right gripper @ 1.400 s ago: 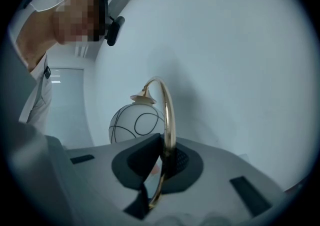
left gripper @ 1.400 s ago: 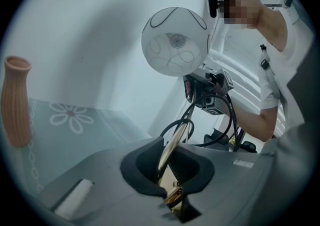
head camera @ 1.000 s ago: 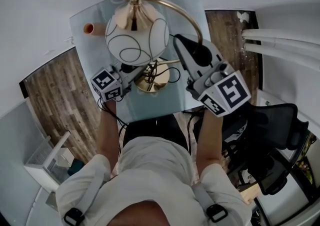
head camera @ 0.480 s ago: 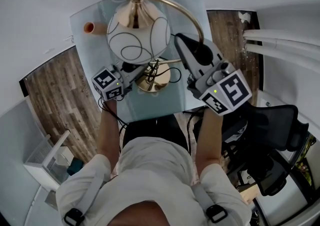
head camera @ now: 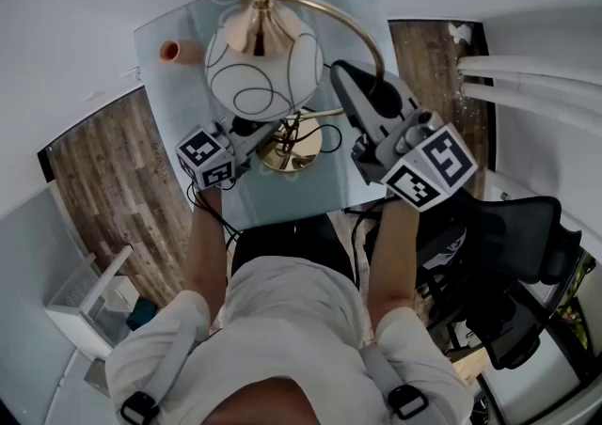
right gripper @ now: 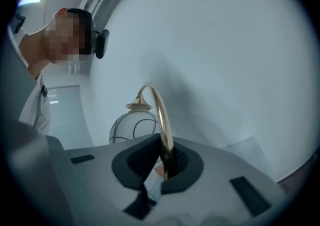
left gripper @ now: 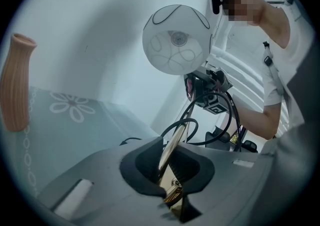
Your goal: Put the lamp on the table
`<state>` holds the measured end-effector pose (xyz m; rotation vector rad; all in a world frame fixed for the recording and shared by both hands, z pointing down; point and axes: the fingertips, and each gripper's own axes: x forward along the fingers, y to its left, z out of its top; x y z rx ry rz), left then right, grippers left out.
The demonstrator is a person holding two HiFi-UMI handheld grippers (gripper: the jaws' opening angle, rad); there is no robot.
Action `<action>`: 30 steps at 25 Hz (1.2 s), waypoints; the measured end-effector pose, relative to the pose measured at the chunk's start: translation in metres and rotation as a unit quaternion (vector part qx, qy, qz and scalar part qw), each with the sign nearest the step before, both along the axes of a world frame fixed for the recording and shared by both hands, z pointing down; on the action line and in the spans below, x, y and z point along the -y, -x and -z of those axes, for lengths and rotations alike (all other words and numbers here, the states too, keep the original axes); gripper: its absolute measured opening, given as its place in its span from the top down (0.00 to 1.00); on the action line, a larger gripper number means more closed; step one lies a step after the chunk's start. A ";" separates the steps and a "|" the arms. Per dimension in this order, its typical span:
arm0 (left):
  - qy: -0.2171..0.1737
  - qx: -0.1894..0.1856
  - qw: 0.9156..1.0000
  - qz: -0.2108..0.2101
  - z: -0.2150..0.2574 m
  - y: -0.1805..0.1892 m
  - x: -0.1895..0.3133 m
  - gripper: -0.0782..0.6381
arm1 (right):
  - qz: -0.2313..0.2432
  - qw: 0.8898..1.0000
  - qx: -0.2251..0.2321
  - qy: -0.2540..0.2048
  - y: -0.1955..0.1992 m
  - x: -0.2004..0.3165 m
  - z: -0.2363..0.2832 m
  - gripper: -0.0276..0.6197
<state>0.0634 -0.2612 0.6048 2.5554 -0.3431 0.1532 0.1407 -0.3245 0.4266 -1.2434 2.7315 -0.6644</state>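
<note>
The lamp has a white globe shade [head camera: 261, 75] with black line loops, a gold arched stem [head camera: 350, 19] and a round gold base [head camera: 287, 158]. It is over the glass table [head camera: 174, 94], near the front edge; I cannot tell whether the base touches the glass. My left gripper [head camera: 256, 134] is shut on the lower stem just above the base, and the stem [left gripper: 172, 150] runs between its pads [left gripper: 187, 167]. My right gripper [head camera: 342, 75] is shut on the arched stem [right gripper: 162, 115], with the globe [right gripper: 131, 130] hanging beyond it.
An orange ribbed vase [head camera: 171, 51] stands at the table's far left corner [left gripper: 15, 82]. The lamp's black cord [head camera: 318, 137] loops beside the base. A black office chair [head camera: 513, 235] is at my right, and a white rack [head camera: 89, 306] stands on the wood floor at lower left.
The lamp and both grippers have shifted a little to the right over the table. Both grips are unchanged.
</note>
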 end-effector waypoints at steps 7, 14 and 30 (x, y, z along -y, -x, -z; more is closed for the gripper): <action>0.004 0.003 1.000 0.009 0.001 0.001 -0.002 0.86 | -0.017 0.999 0.040 0.023 -0.005 0.005 0.000 0.95; 0.010 0.006 1.000 0.008 -0.002 -0.003 -0.008 0.86 | -0.030 0.997 0.058 0.043 -0.013 0.006 -0.005 0.95; 0.017 0.024 0.999 0.031 -0.006 0.010 -0.012 0.84 | -0.029 0.997 0.047 0.053 0.001 0.007 -0.006 0.95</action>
